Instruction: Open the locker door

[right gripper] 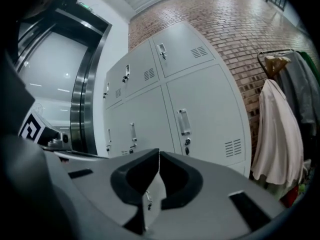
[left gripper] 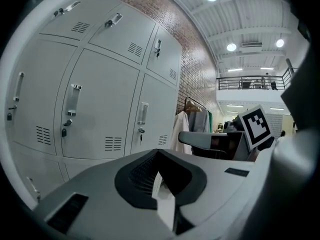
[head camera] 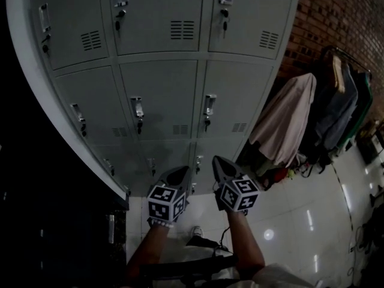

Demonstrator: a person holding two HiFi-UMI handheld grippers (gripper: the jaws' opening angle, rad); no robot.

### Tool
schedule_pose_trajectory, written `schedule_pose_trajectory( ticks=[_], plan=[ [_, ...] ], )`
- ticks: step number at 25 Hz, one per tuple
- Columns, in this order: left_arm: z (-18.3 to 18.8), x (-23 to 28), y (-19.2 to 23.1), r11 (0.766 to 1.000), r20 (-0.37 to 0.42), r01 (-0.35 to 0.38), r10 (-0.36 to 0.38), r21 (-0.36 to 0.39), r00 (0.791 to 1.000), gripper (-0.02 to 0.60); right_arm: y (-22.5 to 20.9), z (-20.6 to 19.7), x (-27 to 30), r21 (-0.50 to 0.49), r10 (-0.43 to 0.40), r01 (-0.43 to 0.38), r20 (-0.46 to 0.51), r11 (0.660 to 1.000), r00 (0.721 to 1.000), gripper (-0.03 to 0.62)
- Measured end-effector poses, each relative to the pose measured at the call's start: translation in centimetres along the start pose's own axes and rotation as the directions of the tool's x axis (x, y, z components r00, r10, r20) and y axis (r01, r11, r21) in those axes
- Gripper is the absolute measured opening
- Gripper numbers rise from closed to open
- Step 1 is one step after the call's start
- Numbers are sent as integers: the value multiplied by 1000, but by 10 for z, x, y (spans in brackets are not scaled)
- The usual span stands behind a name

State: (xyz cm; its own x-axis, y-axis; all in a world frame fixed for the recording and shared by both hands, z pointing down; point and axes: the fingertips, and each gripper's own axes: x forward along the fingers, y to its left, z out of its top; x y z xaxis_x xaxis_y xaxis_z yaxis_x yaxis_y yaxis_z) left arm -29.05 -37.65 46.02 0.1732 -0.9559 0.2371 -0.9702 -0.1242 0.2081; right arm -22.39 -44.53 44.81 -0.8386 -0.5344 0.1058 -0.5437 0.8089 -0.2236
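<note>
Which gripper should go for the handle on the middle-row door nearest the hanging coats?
Probably right: the right gripper sits below that handle, the left gripper further left, under the middle column.

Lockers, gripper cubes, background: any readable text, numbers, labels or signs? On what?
No readable text in any view.
Grey metal locker doors: no labels or numbers showing.
Black-and-white square-marker cubes, left and right: patterns only, no characters.
Small green sign above the dark door frame in the right gripper view: too small to read.
</note>
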Motion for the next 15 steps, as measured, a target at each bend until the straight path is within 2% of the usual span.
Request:
schedule_pose_trajectory(
  ticks=[3, 5, 7, 9, 15],
  plan=[
    [6, 26, 10, 1000, -4, -11, 11, -7, 1000, -5, -17, 12, 30, -39, 3, -4, -7, 999, 1000, 40],
    [11, 42, 16, 1000, -7, -18, 18, -10, 1000, -3, -27, 21, 51, -61, 12, -12, -10, 998, 1000, 109],
    [16, 56, 21, 1000, -8, -27, 27, -14, 1000, -5, -36, 32, 71, -76, 21, -22, -7, 997, 1000, 119],
    [22, 67, 27, 999, -7, -36, 36, -20, 999, -3, -44, 43, 92, -89, 28, -28, -2, 996, 1000, 162],
    [31, 86, 41, 998, -15, -66, 65, -25, 998, -5, -61, 73, 146, -128, 21, -18, 23, 992, 1000, 167]
  ],
)
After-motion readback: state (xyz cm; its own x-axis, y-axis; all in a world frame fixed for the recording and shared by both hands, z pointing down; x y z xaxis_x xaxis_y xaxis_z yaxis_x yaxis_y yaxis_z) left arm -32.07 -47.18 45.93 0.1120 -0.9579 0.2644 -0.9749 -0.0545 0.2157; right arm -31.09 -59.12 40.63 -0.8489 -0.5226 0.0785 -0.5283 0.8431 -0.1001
